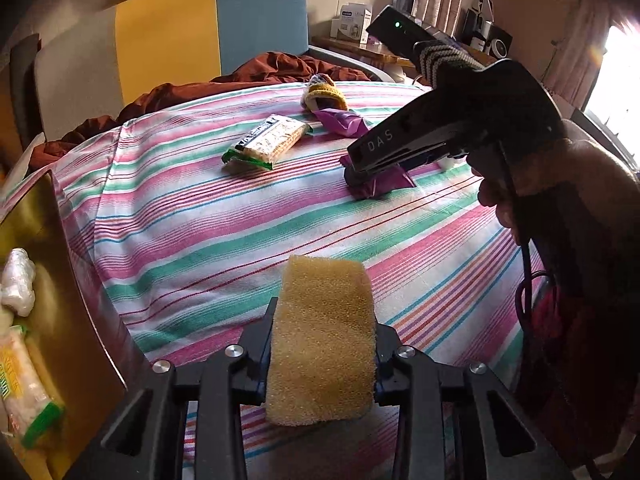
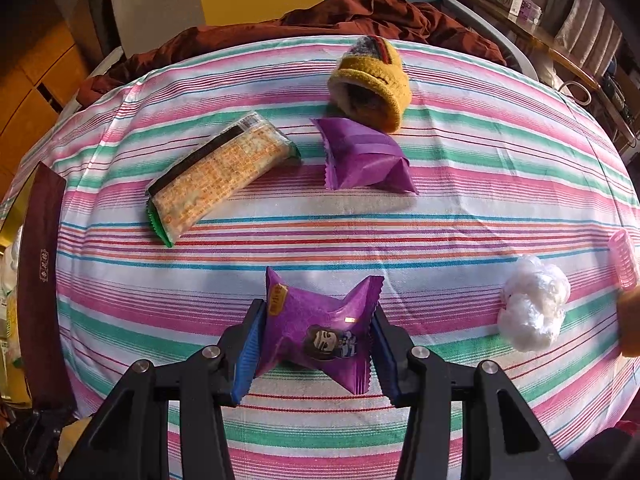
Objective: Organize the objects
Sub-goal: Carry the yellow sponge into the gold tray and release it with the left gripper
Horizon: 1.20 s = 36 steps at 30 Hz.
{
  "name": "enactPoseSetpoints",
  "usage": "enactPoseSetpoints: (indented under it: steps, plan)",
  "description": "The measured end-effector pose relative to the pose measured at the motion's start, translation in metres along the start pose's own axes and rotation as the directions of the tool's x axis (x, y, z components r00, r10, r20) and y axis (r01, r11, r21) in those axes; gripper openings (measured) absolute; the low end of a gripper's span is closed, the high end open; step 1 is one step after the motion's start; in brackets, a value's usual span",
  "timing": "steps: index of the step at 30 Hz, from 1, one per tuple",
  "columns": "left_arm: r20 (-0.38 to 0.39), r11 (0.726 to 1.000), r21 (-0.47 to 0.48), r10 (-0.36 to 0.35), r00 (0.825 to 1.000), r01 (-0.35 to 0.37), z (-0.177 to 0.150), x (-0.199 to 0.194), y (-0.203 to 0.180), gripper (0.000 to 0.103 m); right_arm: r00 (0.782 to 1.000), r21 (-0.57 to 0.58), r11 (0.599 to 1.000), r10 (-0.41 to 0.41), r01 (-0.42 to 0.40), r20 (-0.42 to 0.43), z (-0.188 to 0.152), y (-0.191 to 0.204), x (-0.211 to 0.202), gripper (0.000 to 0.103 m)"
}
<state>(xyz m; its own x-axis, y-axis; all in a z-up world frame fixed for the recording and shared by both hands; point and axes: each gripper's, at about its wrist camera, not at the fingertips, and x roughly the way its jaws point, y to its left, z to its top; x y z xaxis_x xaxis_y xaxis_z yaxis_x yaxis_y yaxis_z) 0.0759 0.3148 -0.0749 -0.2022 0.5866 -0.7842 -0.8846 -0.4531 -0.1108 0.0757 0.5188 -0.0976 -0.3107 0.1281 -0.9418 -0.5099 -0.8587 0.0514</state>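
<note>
Gripping a yellow rectangular foam sponge (image 1: 322,344), left tool (image 1: 320,364); right tool (image 2: 316,344) clamps a purple foil snack packet (image 2: 320,328) on the striped cloth (image 2: 440,208).

Table (image 2: 460,184) covered with a pink, green and white striped cloth. Landmark: clear-wrapped cracker pack with green ends (image 2: 218,178). Just right of it, a plain purple foil snack pouch (image 2: 362,158); touching that pouch's far side, a yellow knitted slipper (image 2: 370,80). Nearer than the crackers, a second purple foil pouch with a cartoon face (image 2: 320,330). Far right, a crumpled white plastic wad (image 2: 534,308) and a pink hair roller (image 2: 624,264).
</note>
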Motion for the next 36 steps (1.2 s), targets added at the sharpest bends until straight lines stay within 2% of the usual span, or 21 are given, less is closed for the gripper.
enactPoseSetpoints:
  steps: [4, 7, 13, 17, 21, 25, 29, 36]
  plan:
    - [0.033, 1.000, -0.026, -0.005, 0.999, 0.006, 0.003, -0.016, 0.007, 0.036, 1.000, -0.044, 0.999, -0.003, 0.003, 0.006, 0.000, 0.014, 0.003, 0.049]
    - [0.071, 0.997, -0.071, 0.016, 0.997, -0.011, 0.007, -0.036, 0.023, 0.036, 1.000, -0.054, 0.998, -0.011, 0.012, 0.008, 0.001, 0.019, 0.005, 0.049]
    - [0.135, 0.973, -0.204, 0.137, 0.981, -0.108, 0.012, -0.079, 0.074, 0.036, 1.000, -0.065, 0.998, -0.024, 0.024, 0.012, 0.001, 0.029, 0.010, 0.049]
    - [0.147, 0.947, -0.260, 0.232, 0.961, -0.189, 0.008, -0.101, 0.102, 0.036, 0.999, -0.080, 0.996, -0.039, 0.040, 0.018, -0.002, 0.033, 0.009, 0.049]
    - [0.138, 0.914, -0.300, 0.324, 0.936, -0.273, 0.001, -0.116, 0.127, 0.036, 0.998, -0.095, 0.994, -0.051, 0.053, 0.023, -0.004, 0.038, 0.007, 0.049]
    - [0.120, 0.884, -0.335, 0.382, 0.916, -0.325, -0.005, -0.123, 0.153, 0.036, 0.998, -0.100, 0.993, -0.061, 0.064, 0.028, -0.005, 0.041, 0.007, 0.049]
    - [0.092, 0.859, -0.363, 0.418, 0.904, -0.361, -0.010, -0.123, 0.178, 0.036, 0.997, -0.104, 0.992, -0.069, 0.072, 0.031, -0.005, 0.045, 0.007, 0.049]
    - [0.025, 0.825, -0.403, 0.442, 0.897, -0.395, -0.017, -0.111, 0.216, 0.036, 0.996, -0.110, 0.991, -0.077, 0.081, 0.035, -0.005, 0.050, 0.007, 0.049]
